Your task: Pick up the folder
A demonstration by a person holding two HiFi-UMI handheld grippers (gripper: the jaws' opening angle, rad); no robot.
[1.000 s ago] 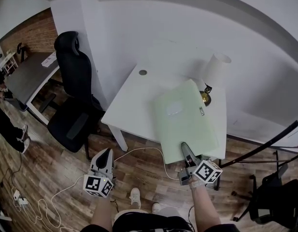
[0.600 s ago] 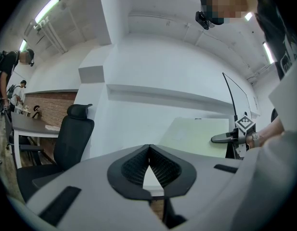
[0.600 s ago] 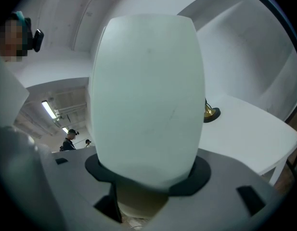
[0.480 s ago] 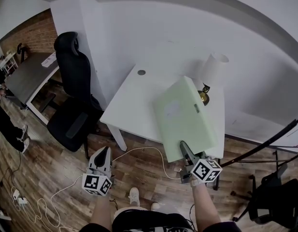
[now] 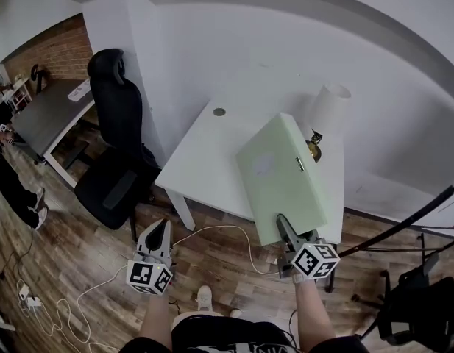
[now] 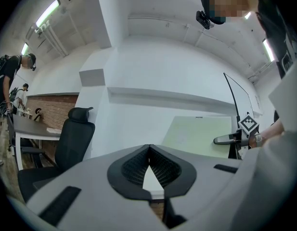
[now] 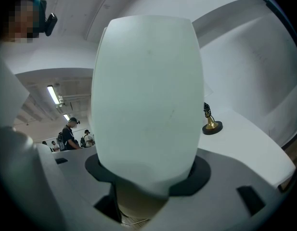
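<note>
A pale green folder (image 5: 282, 179) hangs tilted over the right half of the white desk (image 5: 201, 160), its near edge past the desk's front. My right gripper (image 5: 284, 228) is shut on that near edge, and in the right gripper view the folder (image 7: 146, 100) fills the space between the jaws. My left gripper (image 5: 159, 231) hangs over the wooden floor in front of the desk, shut with nothing in it. From the left gripper view its pads (image 6: 160, 165) meet at the tips, and the folder (image 6: 196, 136) shows ahead to the right.
A lamp with a white shade (image 5: 328, 107) and a brass base (image 5: 313, 149) stands at the desk's far right, close behind the folder. A black office chair (image 5: 116, 145) is left of the desk. A white cable (image 5: 212, 232) lies on the floor. A person (image 5: 6, 175) stands far left.
The folder has rolled with my right gripper, so one side stands higher and it looks narrower. My left gripper has kept still.
</note>
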